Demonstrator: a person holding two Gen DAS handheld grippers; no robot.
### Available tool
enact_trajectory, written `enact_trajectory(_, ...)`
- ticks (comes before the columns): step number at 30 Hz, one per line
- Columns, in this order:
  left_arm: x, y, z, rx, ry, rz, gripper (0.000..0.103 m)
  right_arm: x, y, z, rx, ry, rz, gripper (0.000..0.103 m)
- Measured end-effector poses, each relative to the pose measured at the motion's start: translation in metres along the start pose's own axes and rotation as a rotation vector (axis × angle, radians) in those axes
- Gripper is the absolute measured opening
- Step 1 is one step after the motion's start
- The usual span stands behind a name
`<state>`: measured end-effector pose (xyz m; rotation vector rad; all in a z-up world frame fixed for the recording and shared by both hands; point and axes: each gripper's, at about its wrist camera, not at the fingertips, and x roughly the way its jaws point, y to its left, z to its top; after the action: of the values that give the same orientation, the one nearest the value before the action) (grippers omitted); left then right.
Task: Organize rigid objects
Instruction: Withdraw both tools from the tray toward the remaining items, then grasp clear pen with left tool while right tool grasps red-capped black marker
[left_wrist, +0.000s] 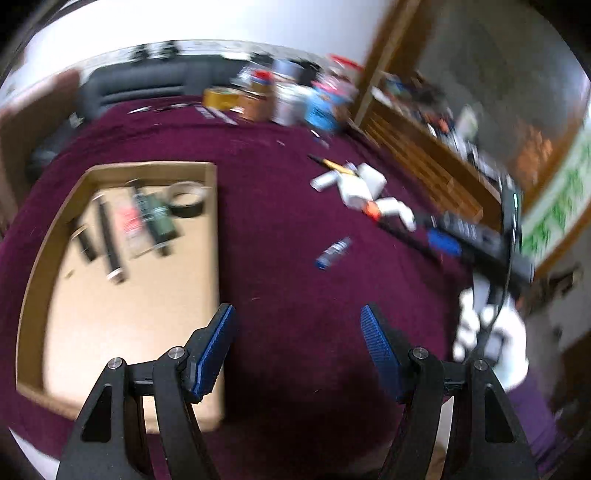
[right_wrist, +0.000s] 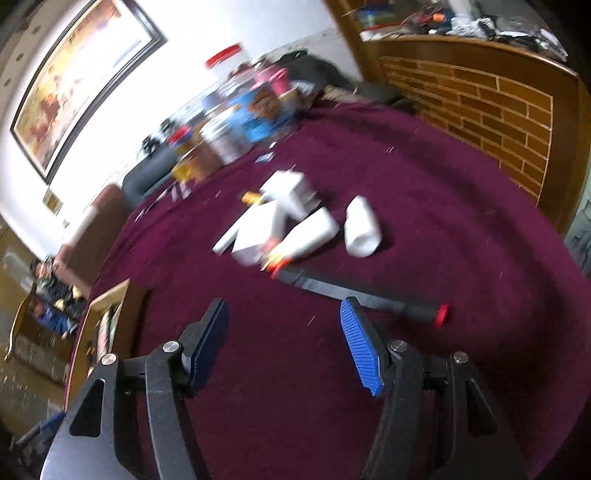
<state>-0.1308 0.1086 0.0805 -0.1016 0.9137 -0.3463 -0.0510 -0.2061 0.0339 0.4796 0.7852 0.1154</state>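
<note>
My left gripper (left_wrist: 297, 347) is open and empty above the maroon cloth, just right of a cardboard box (left_wrist: 37, 280). The box holds a tape roll (left_wrist: 186, 199), a green bottle (left_wrist: 157, 218) and black tubes (left_wrist: 109, 240). A pile of white boxes and tubes (left_wrist: 358, 188) and a small blue cylinder (left_wrist: 332, 253) lie further out on the cloth. My right gripper (right_wrist: 284, 332) is also open with nothing between its fingers. Just beyond it lies a long black rod with red ends (right_wrist: 362, 295), then the white pile (right_wrist: 288, 221) and a separate white tube (right_wrist: 362, 227). Both views are blurred.
Jars and cans (left_wrist: 291, 96) crowd the far side of the cloth (right_wrist: 424, 221). A wooden counter with a brick pattern (right_wrist: 480, 107) stands to the right. A white-gloved hand (left_wrist: 491, 332) holds the other gripper's black body at the left view's right edge. The box edge (right_wrist: 107, 314) shows at left.
</note>
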Motion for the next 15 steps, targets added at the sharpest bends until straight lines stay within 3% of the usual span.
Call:
enact_trajectory(5, 0.046, -0.039, 0.022, 0.125, 0.012, 0.081, 0.064, 0.020, -0.014, 0.023, -0.009, -0.054, -0.011, 0.062)
enact_trajectory(13, 0.126, -0.066, 0.042, 0.268, 0.097, 0.138, 0.056, 0.024, -0.036, 0.018, 0.052, -0.019, 0.077, 0.062)
enact_trajectory(15, 0.146, -0.069, 0.043, 0.289, 0.146, 0.143, 0.044, 0.024, -0.032, 0.017, 0.034, -0.019, 0.078, 0.062)
